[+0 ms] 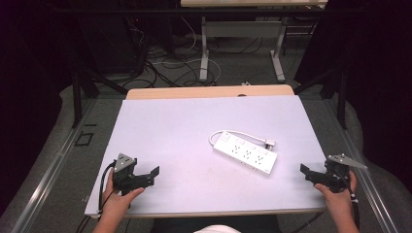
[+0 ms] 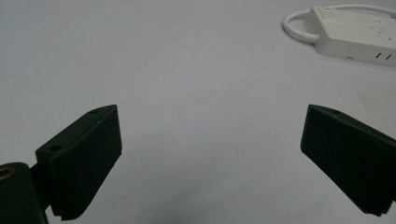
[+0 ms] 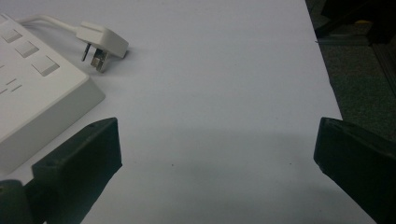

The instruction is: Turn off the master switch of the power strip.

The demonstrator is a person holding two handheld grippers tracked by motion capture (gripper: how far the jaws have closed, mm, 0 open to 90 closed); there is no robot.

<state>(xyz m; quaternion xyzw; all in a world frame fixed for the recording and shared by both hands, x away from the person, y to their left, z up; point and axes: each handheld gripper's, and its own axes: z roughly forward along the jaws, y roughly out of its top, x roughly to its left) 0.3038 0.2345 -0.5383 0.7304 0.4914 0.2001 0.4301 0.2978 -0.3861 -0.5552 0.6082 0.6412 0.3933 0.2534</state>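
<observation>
We are holding the left gripper (image 1: 145,175) and right gripper (image 1: 311,173) wide open and empty at the desk's (image 1: 170,131) near corners; the power strip (image 1: 245,153) is lying untouched between them, everything seemingly still ahead.

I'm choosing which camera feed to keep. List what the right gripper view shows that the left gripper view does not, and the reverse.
Right gripper view alone: the plug with its metal pins, the strip's square buttons, the table's edge and the floor past it.
Left gripper view alone: the cord's loop where it leaves the strip's end.
Shared: the white power strip, the pale tabletop, and a tool with wide-open jaws, gripping nothing.
</observation>
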